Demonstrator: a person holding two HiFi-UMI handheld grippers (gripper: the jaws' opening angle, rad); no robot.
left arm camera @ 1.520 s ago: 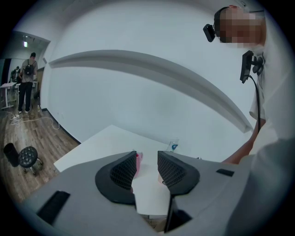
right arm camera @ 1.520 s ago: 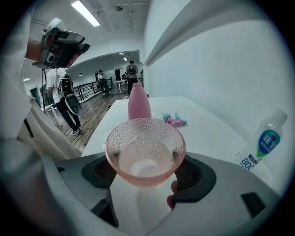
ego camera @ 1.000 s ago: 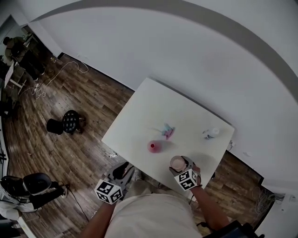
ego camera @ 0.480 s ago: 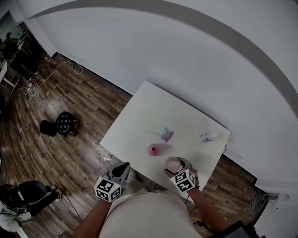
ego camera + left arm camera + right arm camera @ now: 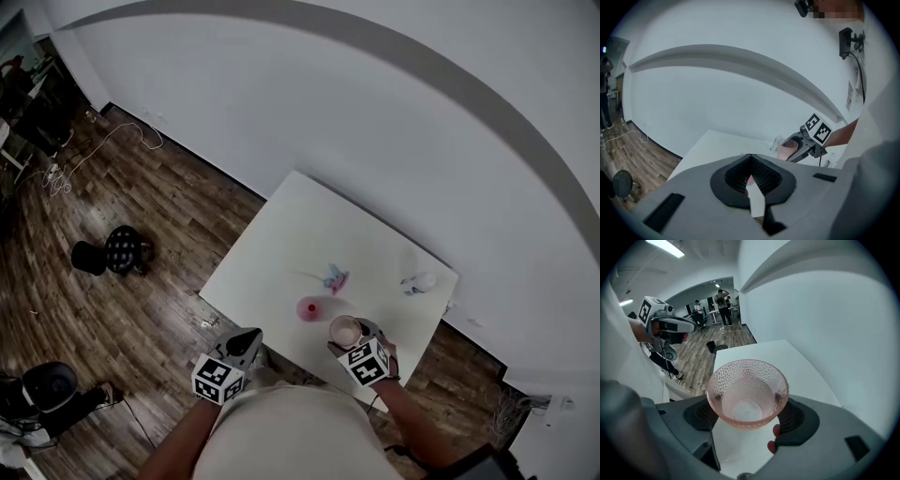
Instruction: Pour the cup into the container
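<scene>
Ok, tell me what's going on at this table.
A person is at the white table with tongs in each hand. The right tongs grip a pink dimpled cup, held over the table's near edge, close to the pink container standing there. The left tongs have just closed with nothing between them and hang off the table's near side. No pouring is under way yet.

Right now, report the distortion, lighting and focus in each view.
Head view: fisheye bends the grey wall band into an arc; the white table is evenly lit. Left gripper view: corners vignetted black. Right gripper view: the pink dimpled cup is sharp; a ceiling light glares.
</scene>
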